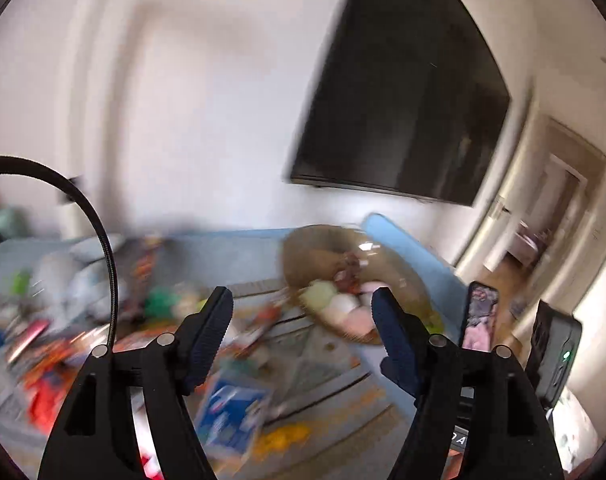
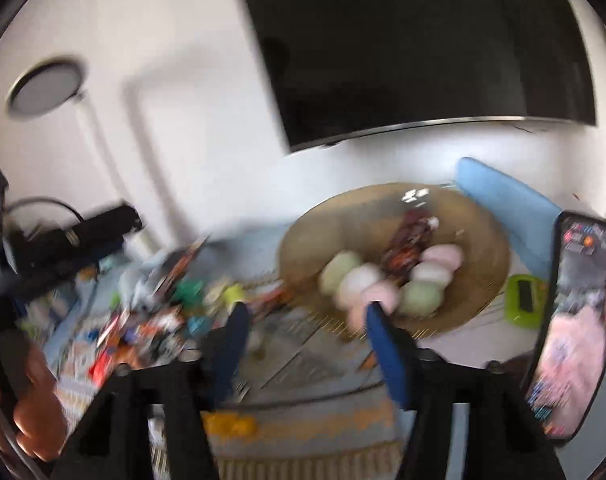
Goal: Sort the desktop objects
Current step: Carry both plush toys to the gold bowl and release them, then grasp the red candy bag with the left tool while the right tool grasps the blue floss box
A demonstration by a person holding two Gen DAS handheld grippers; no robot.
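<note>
Big dark TV (image 1: 403, 92) on the white wall (image 1: 191, 100), switched off, takes up most of the upper right in both views. Doorway (image 1: 543, 216) off to the far right w/ another room behind it. Phone (image 2: 575, 320) propped upright at the right edge, screen lit (some video playing, too blurry to read). Round grey disc (image 2: 45, 88) on the wall upper left in the right wrist view, maybe a lamp, can't tell. Black bendy cable (image 1: 99, 232) arcs thru the left side. Black box w/ a green LED (image 1: 559, 356) far right.
</note>
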